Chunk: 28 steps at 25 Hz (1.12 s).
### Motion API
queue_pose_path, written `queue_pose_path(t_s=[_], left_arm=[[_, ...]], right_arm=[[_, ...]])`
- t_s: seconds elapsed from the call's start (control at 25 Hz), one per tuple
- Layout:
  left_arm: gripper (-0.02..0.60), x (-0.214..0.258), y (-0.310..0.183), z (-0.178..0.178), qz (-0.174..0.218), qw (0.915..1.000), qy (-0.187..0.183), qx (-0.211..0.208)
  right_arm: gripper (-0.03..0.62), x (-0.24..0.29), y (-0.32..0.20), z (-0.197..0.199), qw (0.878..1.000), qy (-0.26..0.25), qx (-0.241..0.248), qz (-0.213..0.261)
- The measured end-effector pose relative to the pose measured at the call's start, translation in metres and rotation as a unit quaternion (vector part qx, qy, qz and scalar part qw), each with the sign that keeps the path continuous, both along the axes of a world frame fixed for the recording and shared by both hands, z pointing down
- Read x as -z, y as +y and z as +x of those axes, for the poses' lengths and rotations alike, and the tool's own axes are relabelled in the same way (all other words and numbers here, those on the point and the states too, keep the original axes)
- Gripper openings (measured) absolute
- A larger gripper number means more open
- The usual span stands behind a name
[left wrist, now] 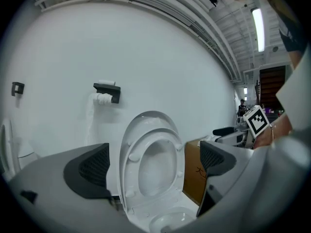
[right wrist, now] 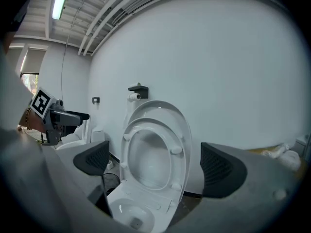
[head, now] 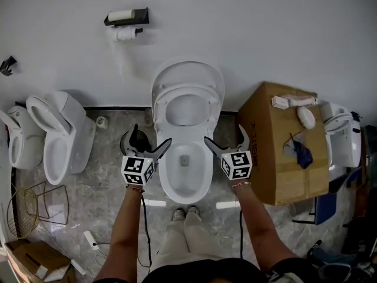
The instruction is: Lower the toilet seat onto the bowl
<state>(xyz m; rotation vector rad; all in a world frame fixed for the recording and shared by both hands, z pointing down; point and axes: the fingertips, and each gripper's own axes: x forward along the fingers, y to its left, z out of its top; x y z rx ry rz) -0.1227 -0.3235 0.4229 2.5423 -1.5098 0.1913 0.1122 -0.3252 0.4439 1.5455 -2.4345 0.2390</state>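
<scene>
A white wall meets a grey marbled floor. The toilet bowl stands against the wall at the middle. Its toilet seat is raised upright and leans on the lid behind it, so the bowl is uncovered. A black paper holder hangs on the wall, up and to the left of the lid. A cardboard box sits just beside the bowl's right side, and a second toilet stands well apart on the left. A wire basket lies near the floor's lower left corner.

The person stands at the bowl's front edge with both forearms stretched forward. The left gripper hovers by the bowl's left rim and the right gripper by its right rim, each level with the seat hinge. Neither touches the toilet. In both gripper views the jaws stand wide apart with nothing held, and the upright seat shows in the gap beyond them.
</scene>
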Motion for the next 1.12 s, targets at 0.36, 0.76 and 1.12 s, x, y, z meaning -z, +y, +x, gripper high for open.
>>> queue_pose_path(t_s=[0.36,0.76,1.12], left_arm=[[0.575,-0.014,-0.046,0.016,-0.001,0.9999,0.009,-0.013],[0.574,-0.018,-0.118,0.022,-0.013,0.9997,0.012,-0.016],[0.575,-0.032,-0.158,0.031,-0.033,0.9988,-0.003,-0.036]], right_arm=[[0.577,-0.018,-0.045,0.005,1.000,0.016,-0.008,0.001],[0.537,-0.020,-0.103,0.001,1.000,0.014,0.009,-0.005],[0.486,-0.014,-0.146,-0.007,1.000,0.000,0.031,-0.008]])
